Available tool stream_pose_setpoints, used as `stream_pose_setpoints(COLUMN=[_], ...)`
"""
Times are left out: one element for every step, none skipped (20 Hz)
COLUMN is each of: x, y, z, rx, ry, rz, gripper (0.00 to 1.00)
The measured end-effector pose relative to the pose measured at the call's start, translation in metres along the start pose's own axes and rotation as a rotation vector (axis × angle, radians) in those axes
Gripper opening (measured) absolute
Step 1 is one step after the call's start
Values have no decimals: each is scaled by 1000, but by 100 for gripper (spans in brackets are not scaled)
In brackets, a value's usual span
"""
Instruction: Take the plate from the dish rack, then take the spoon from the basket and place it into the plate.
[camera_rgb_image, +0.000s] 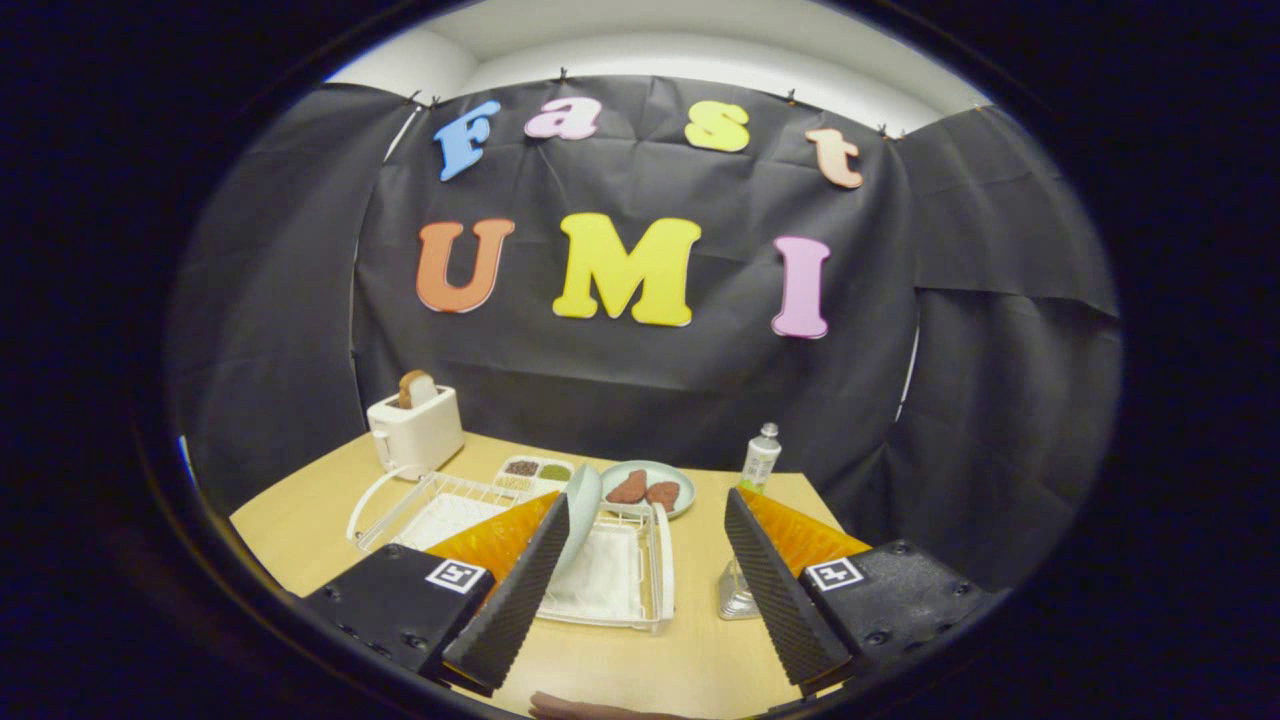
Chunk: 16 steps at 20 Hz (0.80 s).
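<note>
Item: we hold the gripper (648, 580) with fingers wide apart, lined up on the plate (582, 515) standing on edge in the dish rack (610, 585), ready for gripping.

Even, soft overhead light, faint shadows on the table (300, 530); sharp centre, strong fisheye bending at edges.

Light wood table (300, 530). White dish rack (610, 580) sits mid-table. Relative to rack: toaster (415, 430) far-left behind, compartment tray (535, 472) just behind, plate with food (650, 488) behind-right, small bottle (760, 458) further right, metal basket (737, 592) just right.
</note>
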<state>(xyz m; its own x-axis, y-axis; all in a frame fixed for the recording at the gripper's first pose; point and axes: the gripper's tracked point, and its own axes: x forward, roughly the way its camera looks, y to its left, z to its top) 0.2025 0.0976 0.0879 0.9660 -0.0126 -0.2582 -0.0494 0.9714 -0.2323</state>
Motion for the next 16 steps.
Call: stream_pose_setpoints(x=[14,29,42,56,71,85,96,106,117,126,133,138,140,144,149,155], y=[5,9,13,19,26,27,27,27,31,34,37,39,37,36,40,45], z=[1,2,-1,-5,-7,-8,-7,-4,-2,-2,-6,-12,-19,-22,-22,-20], rx=[-8,-12,-9,8,24,28,29,23,21,25,34,32,31,23,10,-9], ry=[37,71,121,178,232,283,322,364,405,446,491,548,610,653,668,678], rz=[3,-3,-6,3,9,3,-10,-22,-20,-17,-14,-22,-54,-81,-90,-91], gripper=[100,100,100,100,100,100,99,98,94,91,88,87,80,75,70,66])
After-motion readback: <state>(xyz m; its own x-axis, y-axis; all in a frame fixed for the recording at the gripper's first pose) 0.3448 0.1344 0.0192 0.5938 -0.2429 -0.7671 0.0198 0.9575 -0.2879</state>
